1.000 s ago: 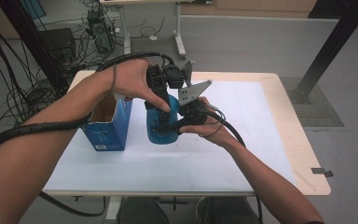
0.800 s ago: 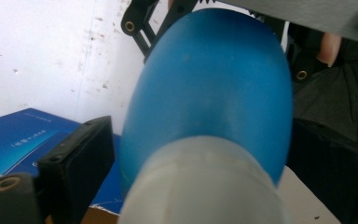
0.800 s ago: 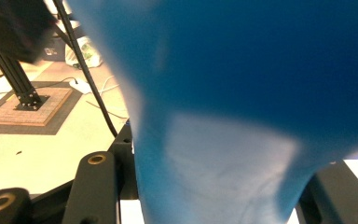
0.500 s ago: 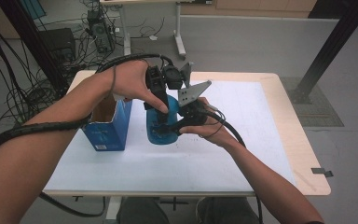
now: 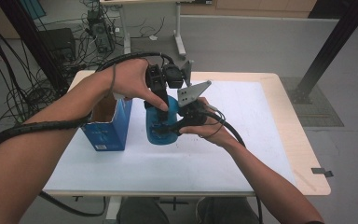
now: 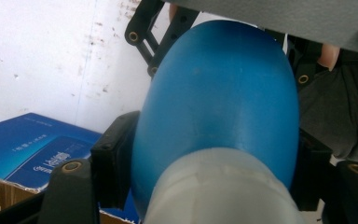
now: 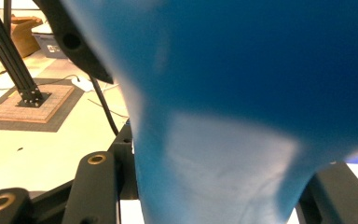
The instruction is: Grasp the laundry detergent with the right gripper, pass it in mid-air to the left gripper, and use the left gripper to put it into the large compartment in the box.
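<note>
My left tool [image 5: 161, 103] has just been closing its jaws, and in the left gripper view the blue bottle [image 6: 219, 107] now sits between them, the black pads [image 6: 114, 156] pressing both flanks just above the pale band [image 6: 219, 186] at the near end. My right tool [image 5: 179, 122] is clamped on the same bottle from the side; in the right gripper view its jaws hug the narrowing blue body [image 7: 223, 154]. So both tools pinch one thing, which stands on the white counter [image 5: 242, 140] just beside the open blue box [image 5: 107, 126], touching neither the box nor anything else I can make out.

I judge the step to be a two-handed hold, perhaps to work the top free or to lift the bottle toward the box. To do it well, I keep the right tool firm and still as the anchor, and let the left do any turning, staying square to the body so the rounded surface does not squirt out. I avoid squeezing harder than needed; the wall looks as if it might give.

The bottle stands upright, long axis vertical, base on the counter. Which end is the mouth I cannot tell for sure; my left hand [image 5: 130, 81] covers the top from above.
</note>
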